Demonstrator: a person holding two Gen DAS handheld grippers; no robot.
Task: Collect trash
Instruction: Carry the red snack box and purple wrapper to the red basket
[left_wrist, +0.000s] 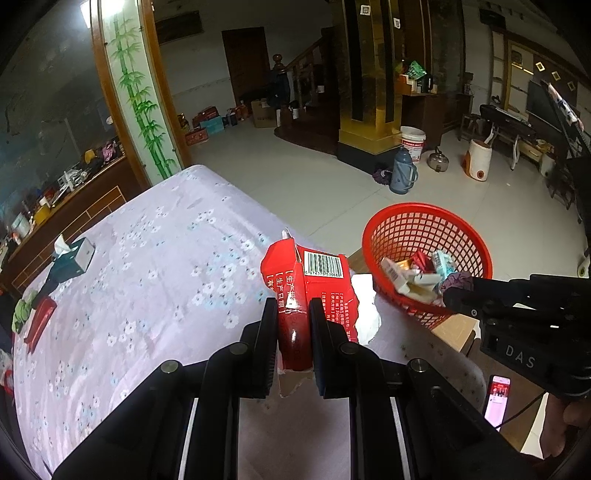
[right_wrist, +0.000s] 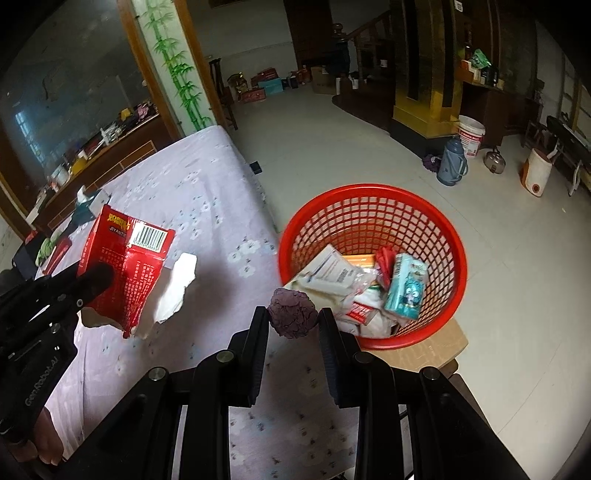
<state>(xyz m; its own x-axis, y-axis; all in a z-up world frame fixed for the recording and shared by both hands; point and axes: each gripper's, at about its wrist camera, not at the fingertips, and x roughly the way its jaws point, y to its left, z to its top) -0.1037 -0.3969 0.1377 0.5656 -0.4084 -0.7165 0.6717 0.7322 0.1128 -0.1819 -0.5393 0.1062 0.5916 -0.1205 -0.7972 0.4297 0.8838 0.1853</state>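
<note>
My right gripper (right_wrist: 293, 325) sits nearest the red basket (right_wrist: 458, 258): the basket's near rim lies just ahead and to the right of my fingertips. The crumpled purple wad (right_wrist: 293, 313) sits between the fingers, which seem to close on it, though I cannot tell how firmly. To drop it I judge I only need to push forward and right until the wad clears the rim; the basket mouth is open, with boxes and wrappers only at the bottom.

My left gripper (left_wrist: 293, 314) is clamped on the torn red carton (left_wrist: 314, 288), held upright with its long axis running up and away from me, a white torn flap hanging off its right side. It hangs over the counter (left_wrist: 147, 258), and the basket lies to its right, past the counter's edge. My right gripper stands between the carton and the basket, so the left should wait.
</note>
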